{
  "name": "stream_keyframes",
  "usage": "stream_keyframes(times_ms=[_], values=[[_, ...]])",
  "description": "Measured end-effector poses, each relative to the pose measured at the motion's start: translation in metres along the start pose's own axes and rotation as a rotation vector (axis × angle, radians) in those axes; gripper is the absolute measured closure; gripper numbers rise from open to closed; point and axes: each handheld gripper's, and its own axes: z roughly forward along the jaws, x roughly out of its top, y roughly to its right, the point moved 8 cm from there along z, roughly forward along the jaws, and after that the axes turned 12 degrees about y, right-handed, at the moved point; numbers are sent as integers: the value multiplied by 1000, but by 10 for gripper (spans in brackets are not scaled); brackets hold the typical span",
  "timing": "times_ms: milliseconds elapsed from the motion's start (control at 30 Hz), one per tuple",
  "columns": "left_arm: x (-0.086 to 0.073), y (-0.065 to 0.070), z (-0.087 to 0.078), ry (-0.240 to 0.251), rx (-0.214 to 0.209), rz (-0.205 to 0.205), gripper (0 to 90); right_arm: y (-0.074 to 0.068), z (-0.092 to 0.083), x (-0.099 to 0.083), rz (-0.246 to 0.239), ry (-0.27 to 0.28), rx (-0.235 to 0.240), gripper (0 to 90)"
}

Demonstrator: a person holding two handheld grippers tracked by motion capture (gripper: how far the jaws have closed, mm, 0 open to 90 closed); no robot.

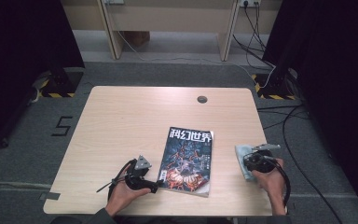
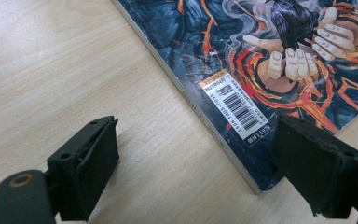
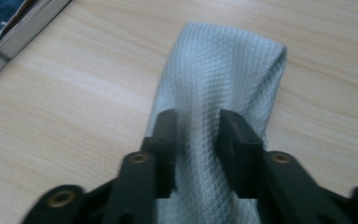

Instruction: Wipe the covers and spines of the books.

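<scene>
R tool [image 1: 252, 156] is hovering low over the cloth [image 1: 242, 158], near the right edge of the worktop [image 1: 121, 121]. In the right gripper view its jaws are standing partly apart with the cloth [image 3: 223, 79] lying between them; the pads are sitting just beside the fabric, not clearly pressing it, so I'm reading it as loose, not pinching. L tool [image 1: 154, 185] is resting w/ jaws spread wide near the magazine's [image 1: 188, 161] near-left corner; in the left gripper view one jaw is over bare wood, the other over the cover by the barcode [image 2: 237, 106], nothing being gripped.

Handling, as a judgement: the cloth is looking thin, soft, waffle-textured, folded into a long strip. It's going to be light and floppy, draping and unfolding if lifted by one layer. Best hold is prob. across the folded strip near its end, catching all layers, w/ pads pushed down to the wood before closing. Low risk of damage; main risk is grabbing only the top layer.

The magazine is lying flat mid-worktop, well apart from the cloth. It's looking stiff-ish at the spine [image 2: 200, 112], w/ a glossy, slippery cover; taking it at the spine corner would be safest.
</scene>
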Motion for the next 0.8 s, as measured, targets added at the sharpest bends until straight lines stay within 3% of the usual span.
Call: stream_keyframes(times_ms=[67,100,133,200,267,400,467,500,667,733,800], values=[[0,0,0,0,-3,4,138,0,-2,7,14,32,-36,531],[0,0,0,-1,-3,5,137,-3,-2,13,15,63,-25,516],[0,0,1,-1,-3,5,133,-15,-4,23,13,113,14,489],[0,0,1,-2,-4,5,132,-22,-5,27,1,120,27,476],[0,0,1,-2,-4,5,131,-49,-2,38,-36,138,99,448],[0,-1,1,-1,-7,6,127,-85,11,40,-79,111,183,426],[0,-1,1,-1,-8,6,126,-92,15,39,-84,102,200,426],[0,-1,1,-2,-8,8,122,-106,23,37,-90,69,227,424],[2,-7,2,-3,8,7,114,-127,36,31,-127,23,257,420],[4,-21,0,7,65,12,116,-133,37,28,-132,13,269,412],[5,-27,0,5,81,14,117,-135,36,27,-137,9,271,411]])
